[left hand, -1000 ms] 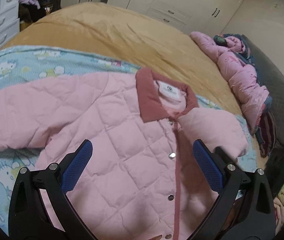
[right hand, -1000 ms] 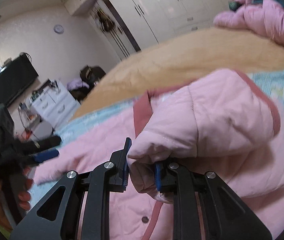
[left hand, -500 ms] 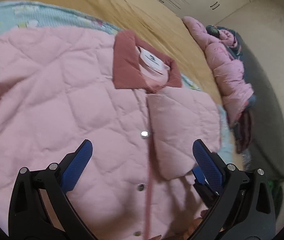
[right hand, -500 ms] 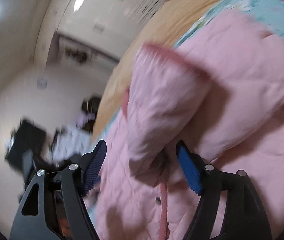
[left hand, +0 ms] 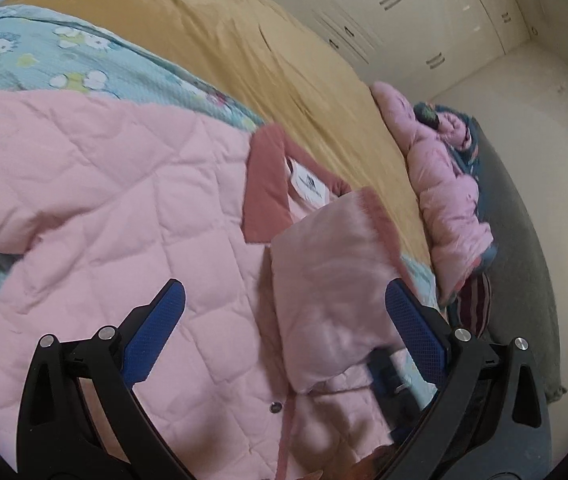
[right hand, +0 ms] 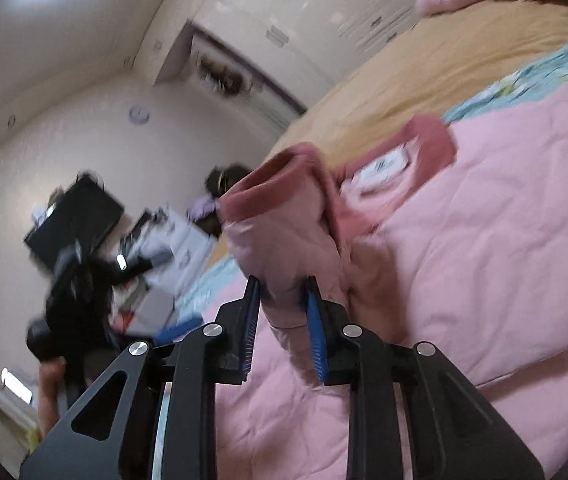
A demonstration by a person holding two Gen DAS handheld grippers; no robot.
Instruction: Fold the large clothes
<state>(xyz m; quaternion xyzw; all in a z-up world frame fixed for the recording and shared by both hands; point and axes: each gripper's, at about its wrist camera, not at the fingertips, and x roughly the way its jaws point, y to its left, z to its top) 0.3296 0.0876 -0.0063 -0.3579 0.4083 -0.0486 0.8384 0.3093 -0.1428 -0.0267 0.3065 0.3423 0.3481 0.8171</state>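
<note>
A pink quilted jacket [left hand: 124, 200] with a dusty-red collar [left hand: 268, 196] lies front-up on the bed. One sleeve [left hand: 324, 280] is folded across its chest. My left gripper [left hand: 284, 296] hovers open above the chest, its blue pads wide apart on either side of that sleeve and touching nothing. In the right wrist view my right gripper [right hand: 282, 286] has the sleeve [right hand: 284, 232] between its pads. Its jaws are closing and pinch the fabric a little below the red cuff [right hand: 272, 184], which stands lifted off the jacket body [right hand: 484, 260].
A tan blanket [left hand: 264, 60] and a light blue cartoon sheet [left hand: 84, 60] cover the bed. A pink puffy coat [left hand: 444, 184] lies bunched at the bed's far right by a dark grey edge [left hand: 524, 240]. White wardrobes [left hand: 404, 20] stand behind. A dark screen [right hand: 76, 216] and drawers are off to the left.
The right gripper's jaws let go of the sleeve half a second ago and have closed on it again near the cuff. The left gripper stayed open while its view swung over the collar.
</note>
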